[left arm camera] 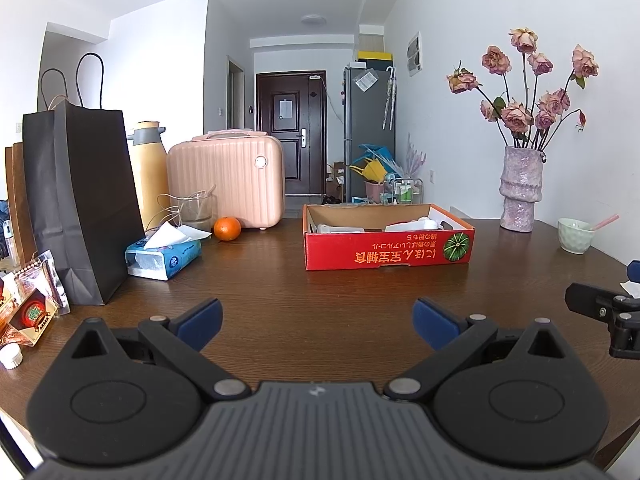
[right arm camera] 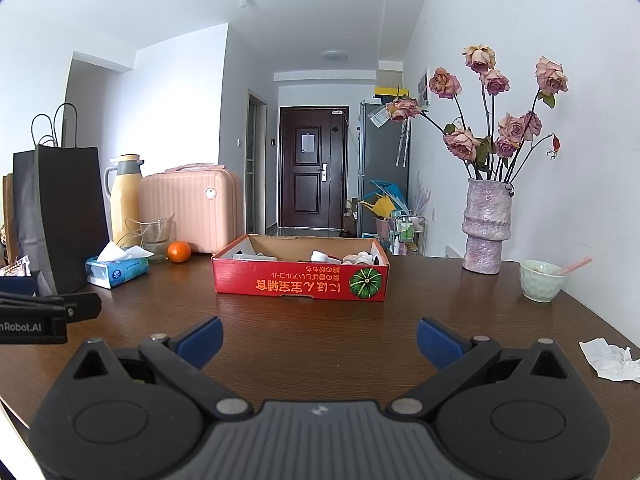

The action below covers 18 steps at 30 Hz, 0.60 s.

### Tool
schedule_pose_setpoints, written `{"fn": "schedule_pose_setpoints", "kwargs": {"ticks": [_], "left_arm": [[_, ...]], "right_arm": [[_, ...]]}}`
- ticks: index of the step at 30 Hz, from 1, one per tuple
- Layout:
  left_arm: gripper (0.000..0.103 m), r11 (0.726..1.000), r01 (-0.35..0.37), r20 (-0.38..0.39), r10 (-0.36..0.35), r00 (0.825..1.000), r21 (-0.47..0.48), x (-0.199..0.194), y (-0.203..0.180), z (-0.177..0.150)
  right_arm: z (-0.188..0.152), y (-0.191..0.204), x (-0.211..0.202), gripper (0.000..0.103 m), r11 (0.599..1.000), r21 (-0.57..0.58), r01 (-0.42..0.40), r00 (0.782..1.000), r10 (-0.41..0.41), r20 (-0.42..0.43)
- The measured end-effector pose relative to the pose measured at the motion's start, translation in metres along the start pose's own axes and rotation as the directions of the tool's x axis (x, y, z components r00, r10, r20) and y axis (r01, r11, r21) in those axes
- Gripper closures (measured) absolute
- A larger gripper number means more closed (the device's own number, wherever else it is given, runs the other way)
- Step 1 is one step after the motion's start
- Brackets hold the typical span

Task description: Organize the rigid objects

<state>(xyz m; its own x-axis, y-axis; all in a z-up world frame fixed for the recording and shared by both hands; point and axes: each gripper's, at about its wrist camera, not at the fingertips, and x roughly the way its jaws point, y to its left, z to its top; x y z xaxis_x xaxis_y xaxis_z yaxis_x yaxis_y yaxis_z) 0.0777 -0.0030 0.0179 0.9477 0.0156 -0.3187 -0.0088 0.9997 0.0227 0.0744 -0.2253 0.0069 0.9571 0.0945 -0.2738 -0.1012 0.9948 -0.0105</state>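
Both the left gripper [left arm camera: 318,322] and right gripper [right arm camera: 319,340] hovered released, short of the red box [right arm camera: 300,280]; approach pending, next move likely requires choosing an item

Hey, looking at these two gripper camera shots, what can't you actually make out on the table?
- Contents of the red box: in both views its front wall hides all but some white tops.
- Inside the black paper bag: left view, its sides hide everything.
- Snack packets: left view, cut by the edge.
- Food in the green bowl: right view, too small.
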Motion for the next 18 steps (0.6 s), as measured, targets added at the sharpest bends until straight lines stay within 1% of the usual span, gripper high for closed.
{"fn": "schedule_pose_setpoints", "kwargs": {"ticks": [18], "left_arm": [[0.0,1.0,-0.003,-0.014,0.003,1.0,0.001,0.0067,0.0002,-0.0006]], "right_arm": [[-0.0031,0.001,0.0024,0.0,1.0,0.0,0.0,1.0,0.0,-0.015]]}}
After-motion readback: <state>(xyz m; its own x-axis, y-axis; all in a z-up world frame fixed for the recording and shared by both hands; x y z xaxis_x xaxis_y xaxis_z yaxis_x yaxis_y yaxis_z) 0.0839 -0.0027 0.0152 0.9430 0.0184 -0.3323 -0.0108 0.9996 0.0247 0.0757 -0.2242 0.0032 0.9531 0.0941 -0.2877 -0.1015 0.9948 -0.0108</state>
